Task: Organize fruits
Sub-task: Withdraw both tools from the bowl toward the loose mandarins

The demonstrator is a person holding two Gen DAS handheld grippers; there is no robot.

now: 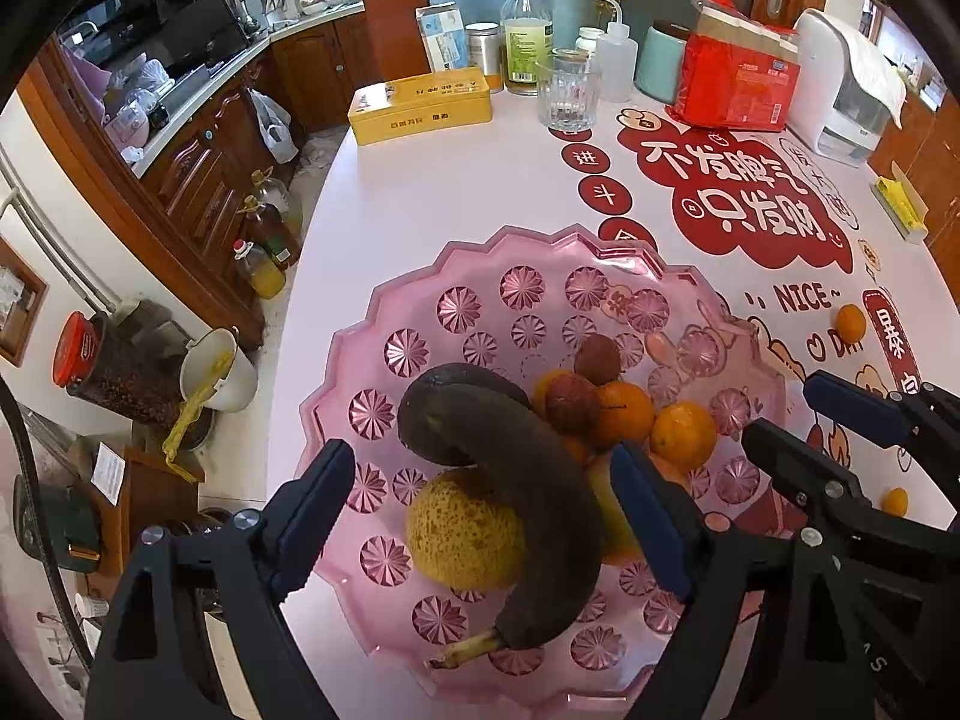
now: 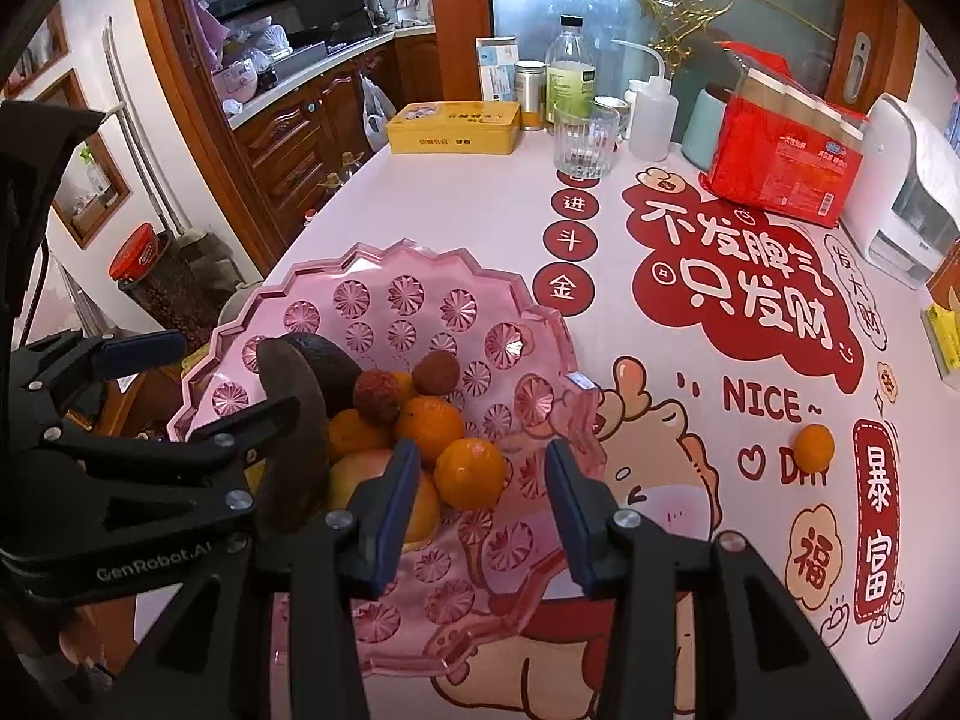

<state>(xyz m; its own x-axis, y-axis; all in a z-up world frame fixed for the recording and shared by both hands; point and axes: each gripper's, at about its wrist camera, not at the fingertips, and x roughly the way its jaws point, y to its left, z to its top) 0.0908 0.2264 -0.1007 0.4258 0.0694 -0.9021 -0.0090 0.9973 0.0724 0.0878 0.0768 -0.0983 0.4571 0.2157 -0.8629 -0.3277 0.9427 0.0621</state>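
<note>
A pink plastic fruit tray [image 1: 420, 312] [image 2: 384, 294] holds a blackened banana [image 1: 516, 480] [image 2: 294, 420], an avocado [image 1: 462, 381] [image 2: 327, 360], a speckled yellow pear [image 1: 462, 534], two lychees [image 1: 597, 360] [image 2: 436, 373] and several small oranges [image 1: 684, 435] [image 2: 469, 473]. My left gripper [image 1: 480, 522] is open, its fingers either side of the banana and pear, not touching. My right gripper [image 2: 483, 516] is open and empty over the tray's near right side. One small orange [image 2: 814, 449] [image 1: 851, 322] lies loose on the table at right. Another small orange [image 1: 894, 502] lies near the right gripper [image 1: 804, 414].
A drinking glass [image 2: 585, 141], yellow tin [image 2: 453, 127], bottles [image 2: 569, 75], red package [image 2: 786, 162] and white appliance [image 2: 912, 180] stand along the far edge of the table. The table's left edge drops to a cluttered kitchen floor [image 1: 198, 384].
</note>
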